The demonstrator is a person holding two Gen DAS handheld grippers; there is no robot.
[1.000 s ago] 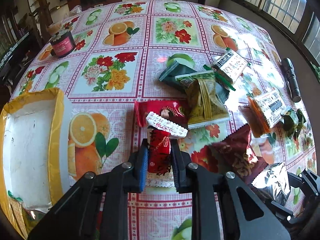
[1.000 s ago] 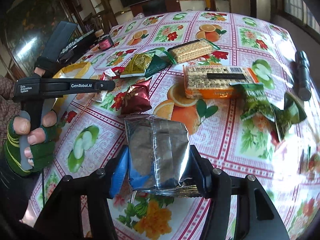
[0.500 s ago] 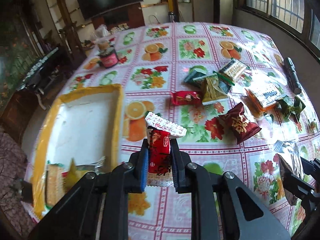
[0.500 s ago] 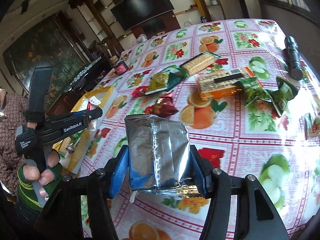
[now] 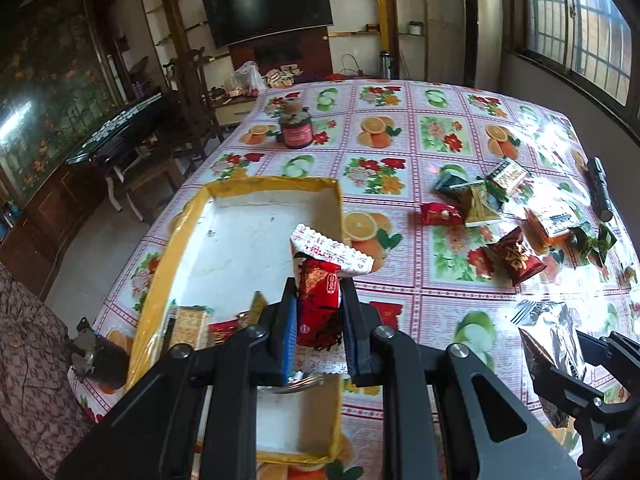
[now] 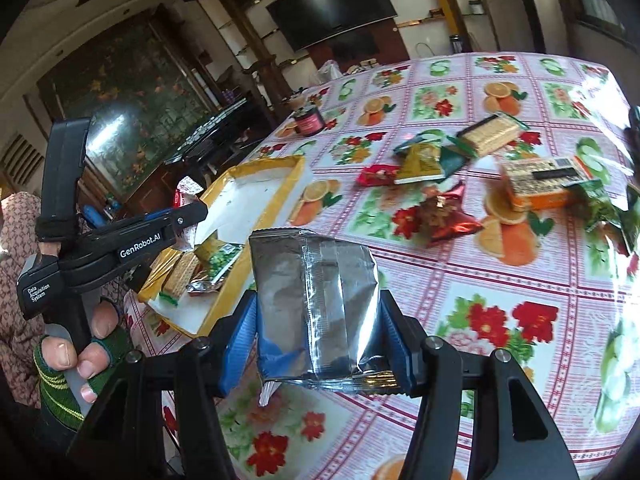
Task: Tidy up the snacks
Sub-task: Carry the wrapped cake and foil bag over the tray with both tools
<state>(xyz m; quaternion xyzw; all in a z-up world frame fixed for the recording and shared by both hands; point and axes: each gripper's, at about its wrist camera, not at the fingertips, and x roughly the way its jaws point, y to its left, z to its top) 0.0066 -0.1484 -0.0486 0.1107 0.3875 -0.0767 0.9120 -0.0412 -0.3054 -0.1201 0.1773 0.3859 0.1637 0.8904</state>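
My left hand-held gripper (image 5: 318, 312) was clamped tight on a red snack packet (image 5: 319, 300), raised over the yellow-rimmed tray (image 5: 192, 216). At four o'clock, my right hand-held gripper (image 6: 316, 336) squeezed a silver foil pouch (image 6: 316, 304) above the bench (image 6: 500, 280).

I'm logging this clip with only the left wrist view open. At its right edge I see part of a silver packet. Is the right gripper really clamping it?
Observer: Yes. In the right wrist view, both blue pads of the right gripper press the silver foil packet.
Operator: My gripper hides the tray's near end. What's in it?
Observer: Cracker packs and a green packet lie in the yellow-rimmed tray.
Operator: Who holds the left gripper?
Observer: A hand in a green fingerless glove grips the left gripper, which carries a red snack packet.
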